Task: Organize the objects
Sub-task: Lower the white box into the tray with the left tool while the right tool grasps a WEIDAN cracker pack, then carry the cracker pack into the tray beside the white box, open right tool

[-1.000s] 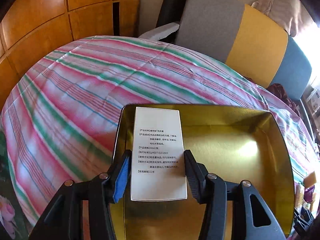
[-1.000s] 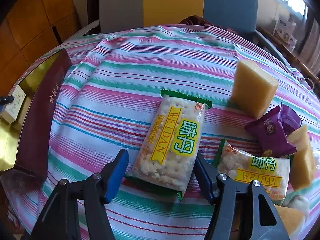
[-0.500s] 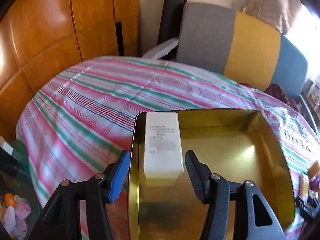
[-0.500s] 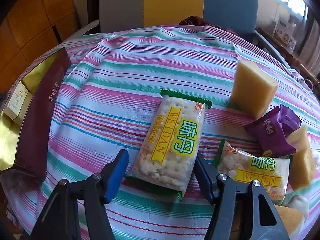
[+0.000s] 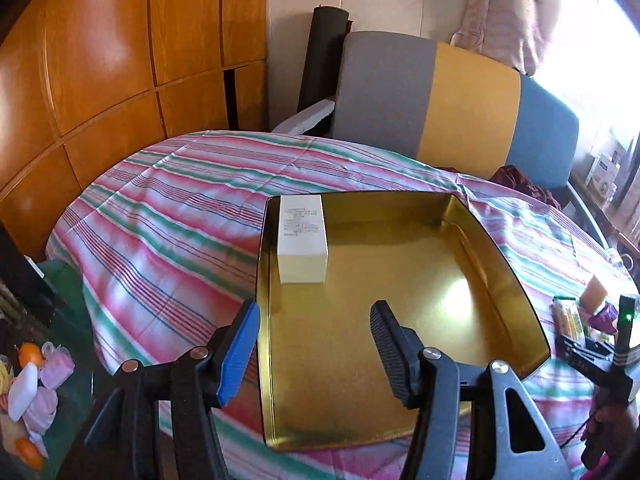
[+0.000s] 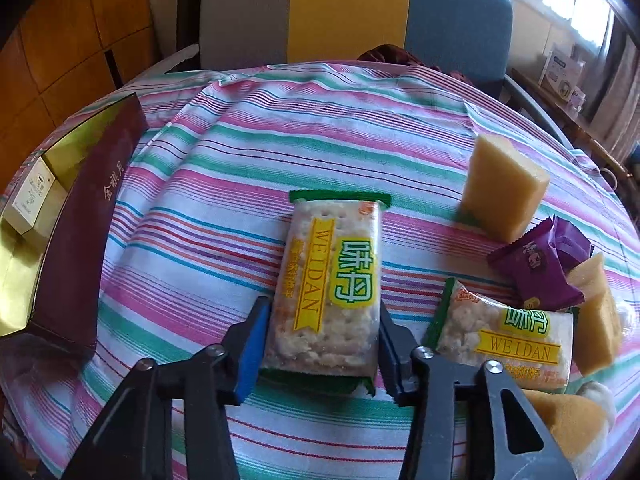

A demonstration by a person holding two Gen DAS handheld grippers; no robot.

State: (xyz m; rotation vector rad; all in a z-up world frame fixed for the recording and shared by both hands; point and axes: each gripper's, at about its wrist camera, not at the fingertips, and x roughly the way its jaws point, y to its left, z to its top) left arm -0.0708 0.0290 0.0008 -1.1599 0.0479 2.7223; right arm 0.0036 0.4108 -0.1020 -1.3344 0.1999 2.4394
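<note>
— What was the left gripper (image 5: 314,350) doing?

— It hung tilted downward with its jaws apart and nothing between them; they had just been opening a little.

— And the right gripper (image 6: 320,342)?

— Angled down more steeply. Its jaws had just been closing, and both fingers (image 6: 252,346) pressed against the sides of a cracker packet (image 6: 330,288).

— Was any of the person visible?

— Only a hand (image 5: 610,426) at the lower right of the left wrist view.
</note>
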